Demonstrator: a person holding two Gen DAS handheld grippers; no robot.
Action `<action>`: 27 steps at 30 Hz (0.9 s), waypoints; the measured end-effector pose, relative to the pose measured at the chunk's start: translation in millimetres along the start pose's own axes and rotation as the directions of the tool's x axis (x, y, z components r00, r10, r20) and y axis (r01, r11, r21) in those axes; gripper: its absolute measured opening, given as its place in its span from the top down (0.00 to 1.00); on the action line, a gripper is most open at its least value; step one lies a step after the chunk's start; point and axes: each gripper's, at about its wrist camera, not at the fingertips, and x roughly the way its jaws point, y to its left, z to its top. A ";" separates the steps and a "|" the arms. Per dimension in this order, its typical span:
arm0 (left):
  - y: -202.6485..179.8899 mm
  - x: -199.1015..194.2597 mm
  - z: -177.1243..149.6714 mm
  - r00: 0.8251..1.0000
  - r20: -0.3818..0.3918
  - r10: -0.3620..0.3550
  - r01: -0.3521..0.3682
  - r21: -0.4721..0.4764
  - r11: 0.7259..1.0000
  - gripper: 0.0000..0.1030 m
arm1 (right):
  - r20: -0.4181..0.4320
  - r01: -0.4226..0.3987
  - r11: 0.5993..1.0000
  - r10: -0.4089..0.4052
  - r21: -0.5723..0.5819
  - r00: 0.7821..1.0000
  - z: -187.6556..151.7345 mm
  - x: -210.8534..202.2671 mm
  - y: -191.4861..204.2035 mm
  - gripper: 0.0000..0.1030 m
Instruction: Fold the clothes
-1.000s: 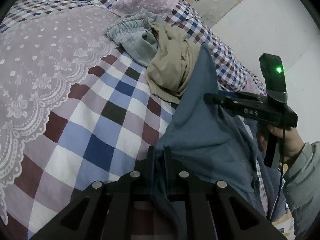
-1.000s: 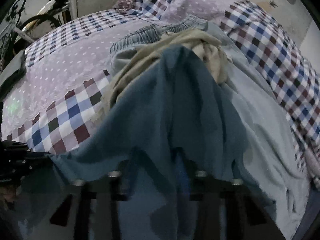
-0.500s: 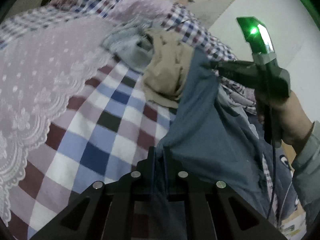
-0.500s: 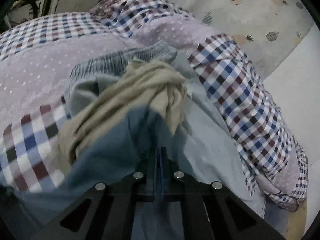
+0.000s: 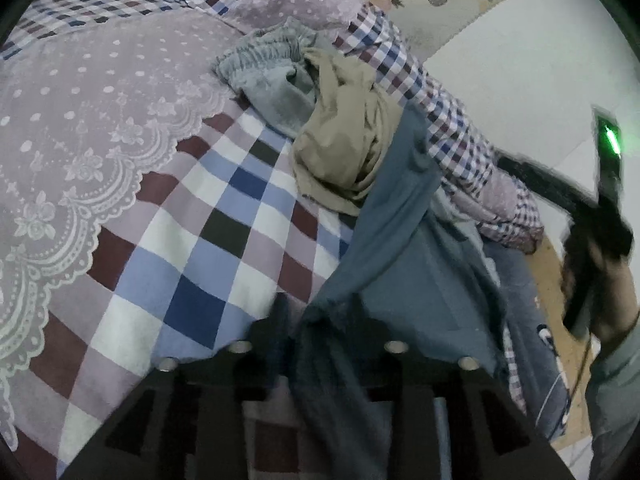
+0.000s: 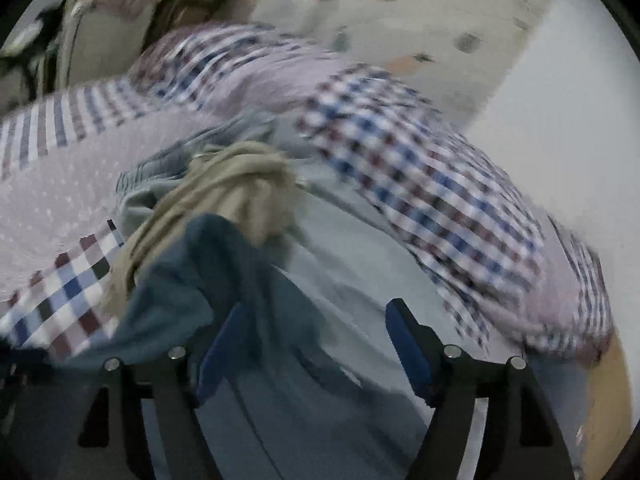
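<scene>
Judging by how the blue shirt (image 5: 404, 240) drapes limp over the bed (image 5: 224, 236) edge, it's soft and light, best grabbed at a hem; left claw (image 5: 316, 320) looks parted around it, right claw (image 6: 316, 344) wide open.

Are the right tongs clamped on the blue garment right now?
No. In the right wrist view the right tongs stand wide open, and the blue garment lies loose between the fingers.
</scene>
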 end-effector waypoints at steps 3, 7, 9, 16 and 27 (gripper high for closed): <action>-1.4 -12.1 0.2 0.999 0.040 -0.005 0.005 0.002 1.000 0.29 | -0.007 0.015 0.992 -0.014 0.126 1.000 -47.6 -44.5 -49.0 0.20; -2.4 -20.7 -0.8 0.998 0.063 0.003 -0.003 0.003 1.000 0.24 | -0.071 0.037 0.954 -0.016 0.296 0.997 -133.9 -81.6 -109.4 0.20; -3.6 -21.7 -3.8 0.998 0.063 0.006 -0.007 0.009 1.000 0.24 | -0.120 0.029 0.922 0.019 0.387 0.993 -185.6 -88.2 -131.3 0.20; -17.8 -15.2 -11.5 0.996 0.061 0.068 -0.072 0.078 0.994 0.24 | -0.168 -0.067 0.721 0.250 0.689 0.954 -319.6 -71.2 -151.5 0.20; -30.1 -46.6 -28.6 0.988 0.111 0.108 -0.122 0.131 0.984 0.24 | -0.326 0.066 0.832 0.142 0.551 0.934 -353.6 -28.7 -115.6 1.00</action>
